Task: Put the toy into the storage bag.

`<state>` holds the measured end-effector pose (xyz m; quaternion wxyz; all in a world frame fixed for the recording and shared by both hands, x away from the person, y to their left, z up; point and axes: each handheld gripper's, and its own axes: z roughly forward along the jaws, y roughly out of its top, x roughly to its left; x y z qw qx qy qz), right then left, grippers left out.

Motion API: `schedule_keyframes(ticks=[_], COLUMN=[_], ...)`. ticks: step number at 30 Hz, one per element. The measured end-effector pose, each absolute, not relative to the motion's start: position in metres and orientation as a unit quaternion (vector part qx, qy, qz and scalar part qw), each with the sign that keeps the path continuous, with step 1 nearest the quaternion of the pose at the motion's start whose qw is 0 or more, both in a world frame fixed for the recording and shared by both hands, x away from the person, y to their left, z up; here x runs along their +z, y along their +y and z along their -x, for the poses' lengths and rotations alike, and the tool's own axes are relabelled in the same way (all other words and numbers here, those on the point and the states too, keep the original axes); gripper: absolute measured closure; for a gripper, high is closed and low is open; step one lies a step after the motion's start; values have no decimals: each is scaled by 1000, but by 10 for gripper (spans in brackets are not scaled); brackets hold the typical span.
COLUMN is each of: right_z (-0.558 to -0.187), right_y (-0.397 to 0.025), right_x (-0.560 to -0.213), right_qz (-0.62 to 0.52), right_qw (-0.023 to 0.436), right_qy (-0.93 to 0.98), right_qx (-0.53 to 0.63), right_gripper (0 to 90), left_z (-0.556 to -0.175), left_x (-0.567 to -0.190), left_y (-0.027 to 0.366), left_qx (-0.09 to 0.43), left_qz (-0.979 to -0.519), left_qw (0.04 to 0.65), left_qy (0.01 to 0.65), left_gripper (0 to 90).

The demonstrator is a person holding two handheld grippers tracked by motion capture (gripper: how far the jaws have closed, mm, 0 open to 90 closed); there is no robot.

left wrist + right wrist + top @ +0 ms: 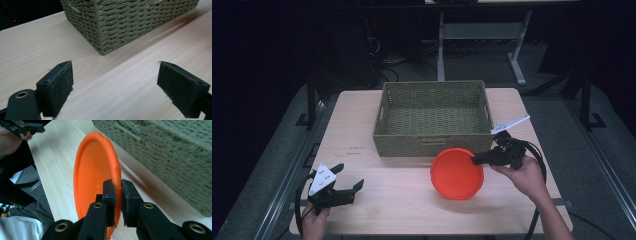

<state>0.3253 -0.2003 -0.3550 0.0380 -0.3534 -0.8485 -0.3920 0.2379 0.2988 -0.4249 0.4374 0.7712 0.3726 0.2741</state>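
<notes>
Orange plate (pixel 457 173), held up on edge and tilted off the desk (pixel 412 200), just in front of the woven basket (pixel 432 117) and toward its right corner. Rim pinched at its right side between the jaws of the right claw (pixel 476 160); in the right gripper view the same plate (pixel 96 172) seen edge-on, hollow side facing away from the basket (pixel 170 152), with the right claw (pixel 118 192) clamped tight on the rim, one pad on each face. Basket wall close beside the plate, not touching so far as could be told. Pale wood of the desk (pixel 60 162) under and beyond the plate.

Left claw (pixel 347 180) well apart, low near the front left corner of the desk, gripped in the person's hand (pixel 314 222). Jaws spread wide, nothing between them; in the left gripper view, left claw (pixel 115 82) over bare desk (pixel 120 85), pointed toward a corner of the basket (pixel 120 22), near but apart from it.
</notes>
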Motion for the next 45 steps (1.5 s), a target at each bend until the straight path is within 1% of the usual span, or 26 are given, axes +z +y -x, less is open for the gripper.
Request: schedule_keyframes(ticks=[8,22,45], right_z=[-325,-332,-361], right_y=[-207,-211,-192], right_x=[-332,-300,-256], right_qz=[356,355,345], right_qw=[20,3,-12], right_qy=[-846,-843,-847], right_qx=[-396,-404,-404], right_gripper=[820,821,821], left_z=[-238,-238,-239], left_x=[-425,-425,-425], left_y=[299,299,299], left_qx=[274,276,273], left_qz=[-771,-773,-771], left_qw=[437,435,439], left_qy=[373,370,373], left_gripper=[129,129,129])
